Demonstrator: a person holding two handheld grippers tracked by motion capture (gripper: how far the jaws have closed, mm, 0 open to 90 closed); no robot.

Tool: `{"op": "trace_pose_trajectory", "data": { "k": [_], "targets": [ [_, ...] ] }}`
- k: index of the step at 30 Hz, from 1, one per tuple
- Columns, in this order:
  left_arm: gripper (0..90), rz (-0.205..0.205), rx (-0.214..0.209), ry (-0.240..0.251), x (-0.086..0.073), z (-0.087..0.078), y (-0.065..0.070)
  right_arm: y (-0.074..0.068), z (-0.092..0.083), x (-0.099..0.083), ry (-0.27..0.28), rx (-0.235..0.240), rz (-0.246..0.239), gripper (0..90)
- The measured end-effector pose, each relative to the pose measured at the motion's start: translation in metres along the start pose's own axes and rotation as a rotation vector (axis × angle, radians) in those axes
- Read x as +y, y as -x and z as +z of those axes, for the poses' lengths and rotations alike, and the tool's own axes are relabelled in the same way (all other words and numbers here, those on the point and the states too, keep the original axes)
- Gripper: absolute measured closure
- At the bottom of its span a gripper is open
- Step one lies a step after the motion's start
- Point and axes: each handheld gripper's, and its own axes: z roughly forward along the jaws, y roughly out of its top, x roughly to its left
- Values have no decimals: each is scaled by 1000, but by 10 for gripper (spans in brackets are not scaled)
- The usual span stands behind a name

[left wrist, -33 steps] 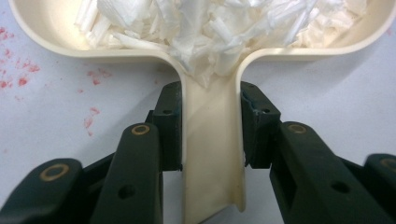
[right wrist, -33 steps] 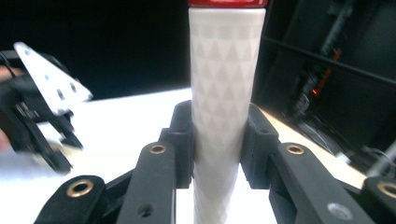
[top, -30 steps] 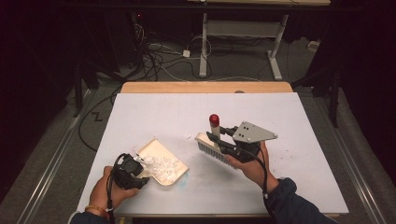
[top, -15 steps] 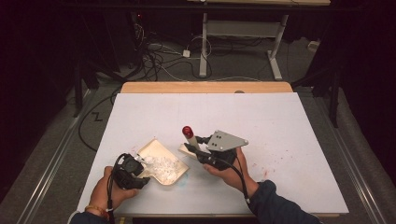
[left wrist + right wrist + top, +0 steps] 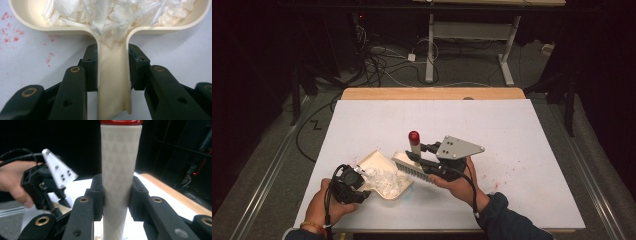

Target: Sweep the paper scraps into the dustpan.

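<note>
Swept leftward since a second ago: right claw (image 5: 416, 159), clamped on the hand brush (image 5: 412, 167) handle, bristles now at the dustpan (image 5: 382, 172) lip to push scraps in. Left claw (image 5: 362, 179) clamped on the dustpan handle, pinning it flat on the tabletop (image 5: 512, 130), shredded paper (image 5: 112, 15) heaped inside.

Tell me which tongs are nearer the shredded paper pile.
Left. The left tongs clamp the dustpan handle beside the shredded paper; the right tongs grip the brush handle, farther off.
</note>
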Motion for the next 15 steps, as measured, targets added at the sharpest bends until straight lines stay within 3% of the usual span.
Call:
{"op": "trace_pose_trajectory", "data": {
  "k": [5,6,8,9,15],
  "targets": [
    [633,0,-3,-6,1,1,0,19,-14,3,13,-50,38,704],
    [633,0,-5,-6,1,2,0,22,-16,3,14,-62,36,704],
    [632,2,-6,-8,2,2,0,28,-26,3,15,-130,3,703],
    [632,4,-6,-8,2,3,0,28,-26,3,15,-130,3,703],
    [633,9,-18,-11,5,5,1,41,-32,-12,-53,-258,-27,703]
  ]
}}
